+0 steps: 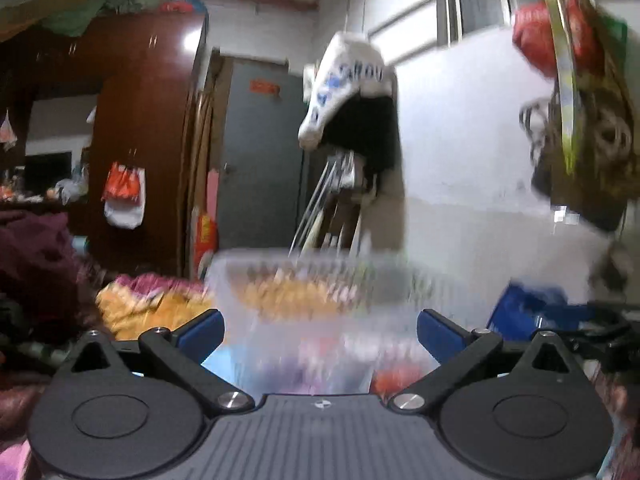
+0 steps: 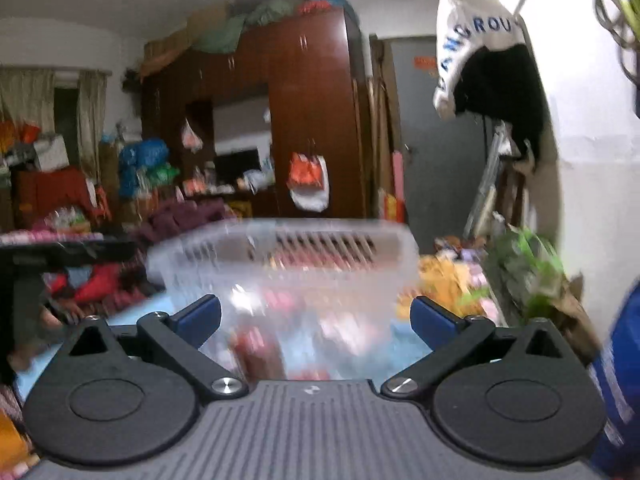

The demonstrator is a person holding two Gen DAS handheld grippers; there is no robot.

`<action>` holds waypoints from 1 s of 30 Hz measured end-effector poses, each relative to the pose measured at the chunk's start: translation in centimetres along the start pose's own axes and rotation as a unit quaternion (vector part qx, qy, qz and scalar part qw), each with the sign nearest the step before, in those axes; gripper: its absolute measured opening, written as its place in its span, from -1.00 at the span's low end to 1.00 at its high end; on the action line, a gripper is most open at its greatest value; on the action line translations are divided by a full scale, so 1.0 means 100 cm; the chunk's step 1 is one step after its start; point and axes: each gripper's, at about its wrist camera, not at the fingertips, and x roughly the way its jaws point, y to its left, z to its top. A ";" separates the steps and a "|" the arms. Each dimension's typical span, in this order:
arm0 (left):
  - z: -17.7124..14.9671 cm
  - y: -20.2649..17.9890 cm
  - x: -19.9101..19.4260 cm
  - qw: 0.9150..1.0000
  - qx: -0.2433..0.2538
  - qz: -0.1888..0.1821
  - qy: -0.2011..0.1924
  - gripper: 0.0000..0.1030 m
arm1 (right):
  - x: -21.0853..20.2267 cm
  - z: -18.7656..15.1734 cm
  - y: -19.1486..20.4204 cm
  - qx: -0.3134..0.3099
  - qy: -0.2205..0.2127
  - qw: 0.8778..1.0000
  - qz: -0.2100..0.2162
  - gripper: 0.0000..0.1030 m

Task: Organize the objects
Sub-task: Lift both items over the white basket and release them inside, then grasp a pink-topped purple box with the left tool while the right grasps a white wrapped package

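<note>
A clear plastic basket (image 1: 320,280) with slotted walls stands right in front of my left gripper (image 1: 318,330), blurred by motion. The same basket (image 2: 288,256) fills the middle of the right wrist view, straight ahead of my right gripper (image 2: 316,320). Both grippers are open wide with blue pads and hold nothing. Blurred small objects, red and pink, show through the basket's walls. A red cylinder-like object (image 2: 256,352) lies low near the right gripper's left finger.
Cluttered room. A dark wooden wardrobe (image 2: 304,112) and grey door (image 1: 260,152) stand behind. A white bag (image 1: 344,84) hangs from the wall. Yellow cloth (image 1: 152,308) lies left of the basket; a blue object (image 1: 528,312) to its right. Green plastic (image 2: 528,268) lies at right.
</note>
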 end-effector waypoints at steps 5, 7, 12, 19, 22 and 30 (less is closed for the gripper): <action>-0.026 0.011 0.010 0.999 -0.032 0.006 0.038 0.96 | 0.008 -0.035 -0.028 0.043 0.063 0.997 -0.015 1.00; -0.029 0.014 0.013 0.999 -0.034 0.017 0.038 0.95 | 0.011 -0.040 -0.036 0.061 0.076 0.995 -0.016 0.84; -0.036 0.011 0.019 0.998 -0.025 0.018 0.048 0.92 | 0.011 -0.044 -0.029 0.029 0.084 0.996 -0.008 0.71; -0.044 0.006 0.019 0.999 -0.019 0.013 0.048 0.89 | 0.006 -0.058 -0.025 0.001 0.101 0.995 -0.017 0.15; -0.046 0.003 0.022 0.998 -0.016 0.014 0.053 0.89 | 0.016 -0.060 -0.019 -0.016 0.120 0.993 -0.012 0.15; -0.046 -0.002 0.031 0.997 -0.012 0.014 0.073 0.56 | 0.025 -0.063 -0.014 -0.033 0.131 0.991 -0.019 -0.15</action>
